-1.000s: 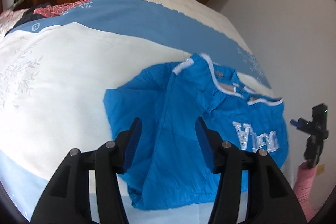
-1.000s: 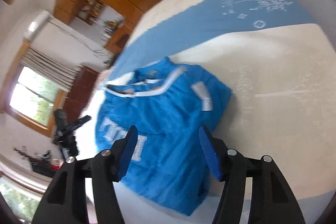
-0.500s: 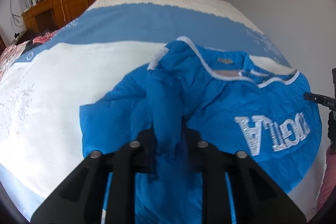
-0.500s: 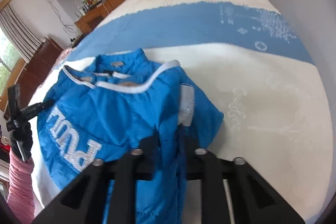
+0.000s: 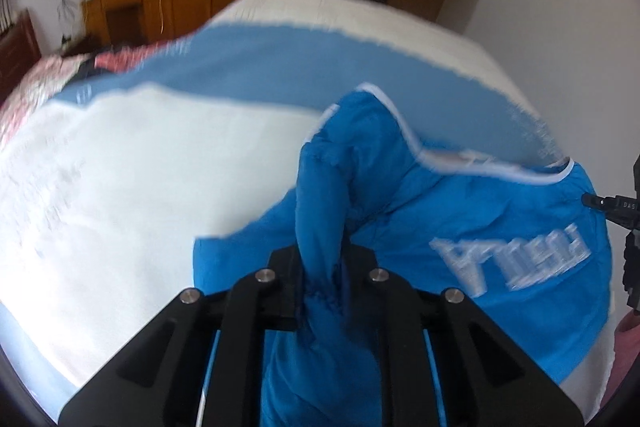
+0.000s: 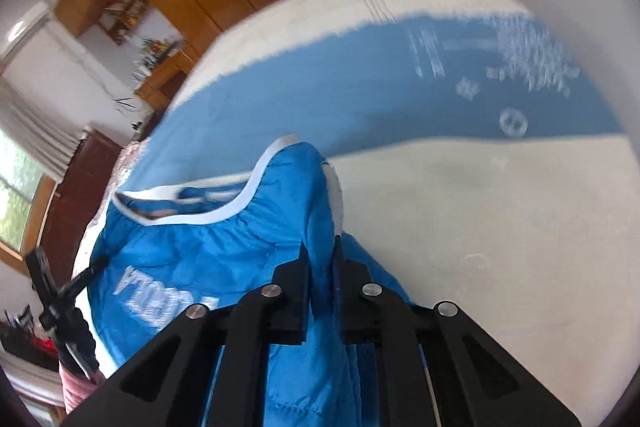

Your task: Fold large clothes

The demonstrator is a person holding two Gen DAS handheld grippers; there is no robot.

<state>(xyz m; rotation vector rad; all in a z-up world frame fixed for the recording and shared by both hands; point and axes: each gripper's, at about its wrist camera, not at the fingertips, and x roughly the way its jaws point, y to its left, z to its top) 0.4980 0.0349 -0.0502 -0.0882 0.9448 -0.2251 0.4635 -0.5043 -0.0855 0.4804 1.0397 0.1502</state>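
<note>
Bright blue padded fabric fills both of your grips: the blue jacket [image 5: 480,227] lies on the bed [image 5: 140,187], over the cream part of the bedspread, with its white-piped collar toward the darker blue band. Your left gripper [image 5: 322,279] has its jaws clamped tight on a bunched ridge of the jacket's near edge, and your right gripper [image 6: 320,279] has its jaws pinched on the opposite near edge, beside the sleeve with the white patch. Both pairs of jaws have just been closing, and cloth sits between them in each view. The white lettering shows upside down between your two grips. This looks like the start of a fold, with the hem end gathered up off the bed. Next you would likely need to carry both grips together toward the collar, keeping them level so the edge lands straight.
</note>
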